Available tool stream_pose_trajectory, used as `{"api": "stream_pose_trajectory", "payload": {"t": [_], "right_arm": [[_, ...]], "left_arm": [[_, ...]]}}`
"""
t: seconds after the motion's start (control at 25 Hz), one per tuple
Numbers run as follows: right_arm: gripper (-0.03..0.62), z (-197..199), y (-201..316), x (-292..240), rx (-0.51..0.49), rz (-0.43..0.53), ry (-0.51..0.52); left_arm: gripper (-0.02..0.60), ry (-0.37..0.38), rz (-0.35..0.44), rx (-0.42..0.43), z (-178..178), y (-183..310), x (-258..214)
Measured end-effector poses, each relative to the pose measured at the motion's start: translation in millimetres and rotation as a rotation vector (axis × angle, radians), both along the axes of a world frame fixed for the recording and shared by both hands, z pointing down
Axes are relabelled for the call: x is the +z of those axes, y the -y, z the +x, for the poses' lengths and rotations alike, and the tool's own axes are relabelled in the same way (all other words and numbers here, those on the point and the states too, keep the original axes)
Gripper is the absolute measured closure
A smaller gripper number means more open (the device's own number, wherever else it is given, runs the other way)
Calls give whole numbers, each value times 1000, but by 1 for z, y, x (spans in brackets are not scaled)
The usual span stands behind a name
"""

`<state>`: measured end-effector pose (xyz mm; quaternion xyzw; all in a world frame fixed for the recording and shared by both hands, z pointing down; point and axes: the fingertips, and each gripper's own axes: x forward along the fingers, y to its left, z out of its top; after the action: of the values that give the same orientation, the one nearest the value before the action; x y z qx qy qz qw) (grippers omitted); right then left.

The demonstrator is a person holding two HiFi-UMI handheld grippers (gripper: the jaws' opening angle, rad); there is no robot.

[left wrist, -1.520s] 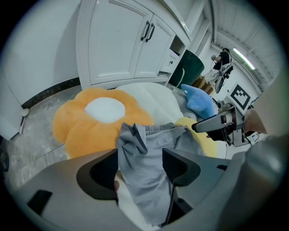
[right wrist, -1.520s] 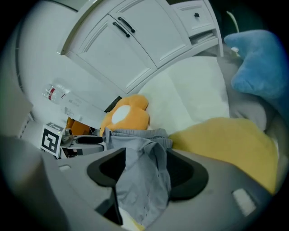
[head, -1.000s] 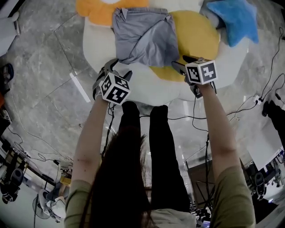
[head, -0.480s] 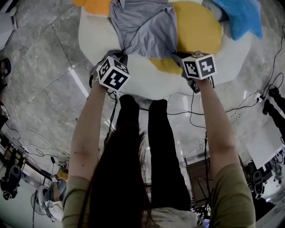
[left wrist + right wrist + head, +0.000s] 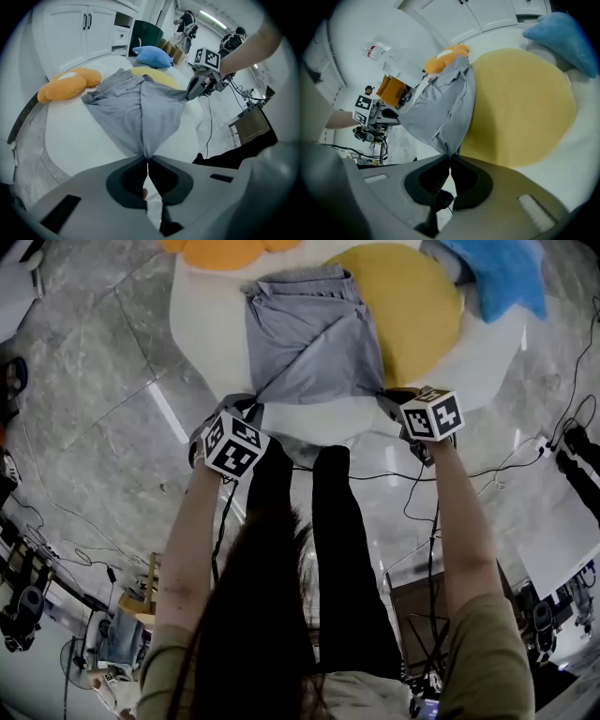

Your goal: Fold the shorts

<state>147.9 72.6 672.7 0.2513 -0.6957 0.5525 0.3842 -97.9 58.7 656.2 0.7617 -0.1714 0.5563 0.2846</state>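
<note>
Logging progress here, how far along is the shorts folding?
Done: the shorts lie spread on the white surface, waistband farthest away. In hand: left gripper and right gripper each clamp a near corner. Left: the fold itself, apparently not made yet.

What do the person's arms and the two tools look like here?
The left tool and right tool are grey with dark inner hollows, each carrying a white cube with black square markers. The person wears short olive sleeves; forearms are bare.
</note>
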Motion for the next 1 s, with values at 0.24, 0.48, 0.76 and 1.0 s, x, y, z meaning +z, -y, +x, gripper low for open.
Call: {"api": "stream_pose_trajectory", "payload": {"t": [0.24,0.48,0.76,1.0], "right_arm": [[580,5,-42,26,-76,-56,-78],[559,8,-33,32,-109,32,-166],[330,-31,-70,9,135,-150,-30],[335,-69,-72,37,224,-132,-107]], "left_arm": [[566,14,-65,-54,3,-57,16],[566,22,-75,-141,7,-53,30],[566,25,-74,-149,8,-54,26],[565,26,-67,-160,10,-53,29]]}}
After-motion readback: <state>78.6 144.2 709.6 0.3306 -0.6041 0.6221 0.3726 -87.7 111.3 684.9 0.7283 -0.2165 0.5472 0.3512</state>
